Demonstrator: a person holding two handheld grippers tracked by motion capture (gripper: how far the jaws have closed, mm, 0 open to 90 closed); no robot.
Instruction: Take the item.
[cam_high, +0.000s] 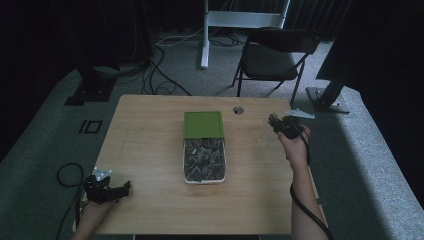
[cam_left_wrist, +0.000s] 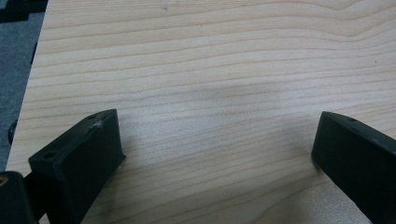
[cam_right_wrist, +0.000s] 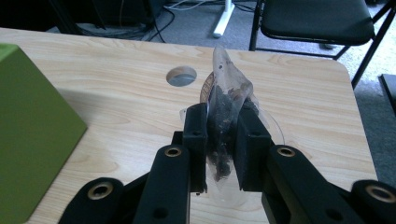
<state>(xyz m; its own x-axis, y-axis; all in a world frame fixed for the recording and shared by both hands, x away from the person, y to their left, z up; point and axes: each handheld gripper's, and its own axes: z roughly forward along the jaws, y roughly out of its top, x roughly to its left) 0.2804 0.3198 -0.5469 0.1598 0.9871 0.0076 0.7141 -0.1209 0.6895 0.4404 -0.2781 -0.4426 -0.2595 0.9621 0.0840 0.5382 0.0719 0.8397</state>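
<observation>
Here, table (cam_high: 150, 150): wooden, with a cable hole (cam_right_wrist: 181, 75) at the far edge. Box (cam_high: 204, 161): mid-table, full of packets, green lid (cam_high: 203, 124) slid back. Left gripper (cam_left_wrist: 215, 154): low over bare wood at the near left corner, jaws spread wide. Right gripper (cam_right_wrist: 223, 140): pinching a clear packet (cam_right_wrist: 226, 100) of dark contents, right of the box.

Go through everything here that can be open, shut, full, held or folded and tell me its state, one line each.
Left gripper: open, jaws wide apart over bare table, holding nothing.
Right gripper: shut on a clear packet.
Clear packet: pinched upright between the jaws, dark contents inside.
Tray: open, filled with dark packets.
Green lid: off the tray, lying at its far end.
Folding chair: unfolded, empty.
</observation>
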